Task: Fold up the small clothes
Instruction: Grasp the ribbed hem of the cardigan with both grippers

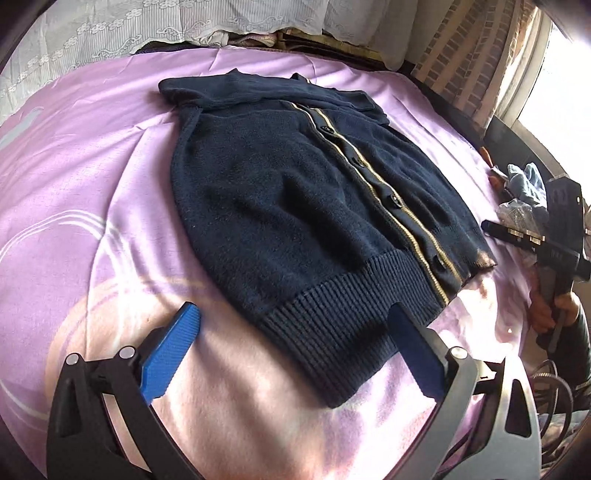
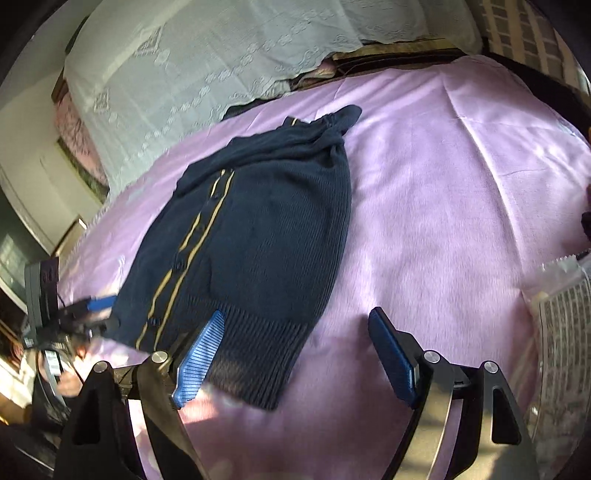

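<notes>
The left gripper's (image 1: 295, 354) two blue fingers (image 1: 171, 356) stood wide apart with nothing between the pads, hovering low over the purple bedspread (image 1: 92, 166). The ribbed hem of the navy cardigan (image 1: 295, 192) lay between and just ahead of them: the left finger was over bare bedspread just beside the hem's corner, while the right finger overlapped the hem's edge. Whether that finger touched the knit could not be told. The cardigan lay flat, buttoned, its tan stripes running away from the hem toward the collar, with the sleeves folded across the top near the white lace cloth (image 1: 110, 33).

Further right, the right gripper (image 2: 297, 354) was also spread wide and held nothing. Its left finger (image 2: 201, 360) lay over the cardigan's (image 2: 266, 236) ribbed hem, and its right finger was over bare bedspread (image 2: 443, 184), well clear of the knit. At the far right edge lay a printed plastic packet (image 2: 561, 306).
</notes>
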Demonstrator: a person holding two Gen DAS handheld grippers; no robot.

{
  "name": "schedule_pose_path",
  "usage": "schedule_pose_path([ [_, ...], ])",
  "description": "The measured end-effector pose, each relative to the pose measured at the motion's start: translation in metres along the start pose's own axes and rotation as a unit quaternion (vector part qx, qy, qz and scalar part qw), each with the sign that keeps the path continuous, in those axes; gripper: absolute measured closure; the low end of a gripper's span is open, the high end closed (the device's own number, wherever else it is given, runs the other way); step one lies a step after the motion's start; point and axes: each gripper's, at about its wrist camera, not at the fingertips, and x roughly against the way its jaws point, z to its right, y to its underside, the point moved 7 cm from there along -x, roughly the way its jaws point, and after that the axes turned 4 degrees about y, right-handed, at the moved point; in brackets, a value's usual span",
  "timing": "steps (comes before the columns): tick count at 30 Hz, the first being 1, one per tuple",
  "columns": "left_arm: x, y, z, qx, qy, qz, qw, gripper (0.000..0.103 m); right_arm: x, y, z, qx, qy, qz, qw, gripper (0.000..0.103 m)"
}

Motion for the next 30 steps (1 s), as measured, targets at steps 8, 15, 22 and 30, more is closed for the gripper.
schedule_pose_path([
  [8, -0.003, -0.01, 0.008, 0.027, 0.068, 0.002, 0.9973, 0.005, -0.001, 0.01, -0.006, 0.009, -0.005, -0.002, 1.0, 0.021],
  [15, 0.005, -0.006, 0.013, 0.055, 0.19, -0.001, 0.9802, 0.005, 0.002, 0.02, -0.016, -0.004, -0.088, -0.051, 0.995, 0.04],
  [22, -0.008, -0.01, 0.022, 0.037, 0.163, -0.012, 0.9859, 0.005, -0.015, 0.01, -0.015, -0.047, -0.098, -0.038, 0.993, 0.063],
  [30, 0.006, 0.002, 0.004, 0.065, 0.158, 0.008, 0.9853, 0.036, -0.014, 0.015, -0.012, -0.042, -0.093, -0.044, 0.994, 0.079],
])
